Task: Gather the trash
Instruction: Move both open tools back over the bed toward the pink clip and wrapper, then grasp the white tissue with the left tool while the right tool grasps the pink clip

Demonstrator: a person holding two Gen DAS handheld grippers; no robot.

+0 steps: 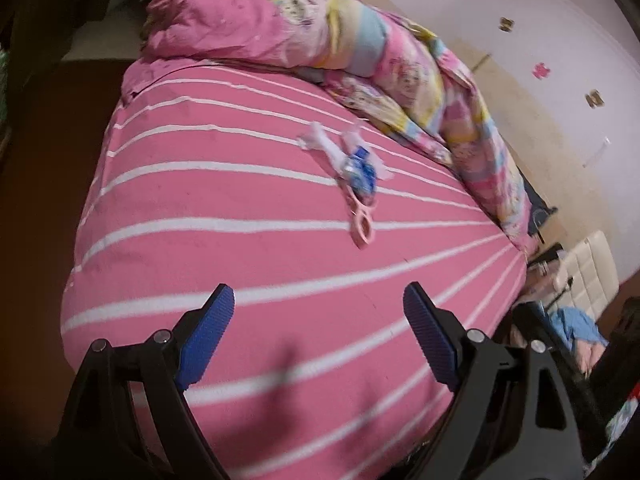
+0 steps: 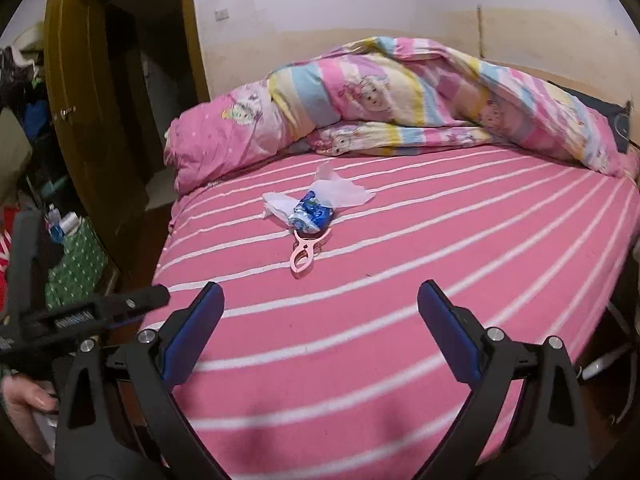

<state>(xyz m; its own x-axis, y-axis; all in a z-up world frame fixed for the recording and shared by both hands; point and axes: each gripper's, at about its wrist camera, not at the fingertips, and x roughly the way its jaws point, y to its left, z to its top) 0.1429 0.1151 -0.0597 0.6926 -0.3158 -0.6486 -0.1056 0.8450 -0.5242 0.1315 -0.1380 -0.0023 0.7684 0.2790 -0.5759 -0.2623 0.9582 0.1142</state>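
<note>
Pink striped bed (image 2: 440, 264) is filling both views, rumpled duvet (image 2: 400, 96) lying along its far edge. Trash pile is sitting mid-mattress: white tissue (image 2: 344, 192), blue wrapper (image 2: 312, 216), pink plastic clip (image 2: 304, 256) touching. Left gripper (image 1: 316, 300) and right gripper (image 2: 320, 300) are hovering near edge, jaws spread, gripping nothing.

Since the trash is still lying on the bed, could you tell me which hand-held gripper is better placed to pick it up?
Probably the right hand-held gripper: open, the wrapper straight ahead; the left sees it off-centre.
</note>
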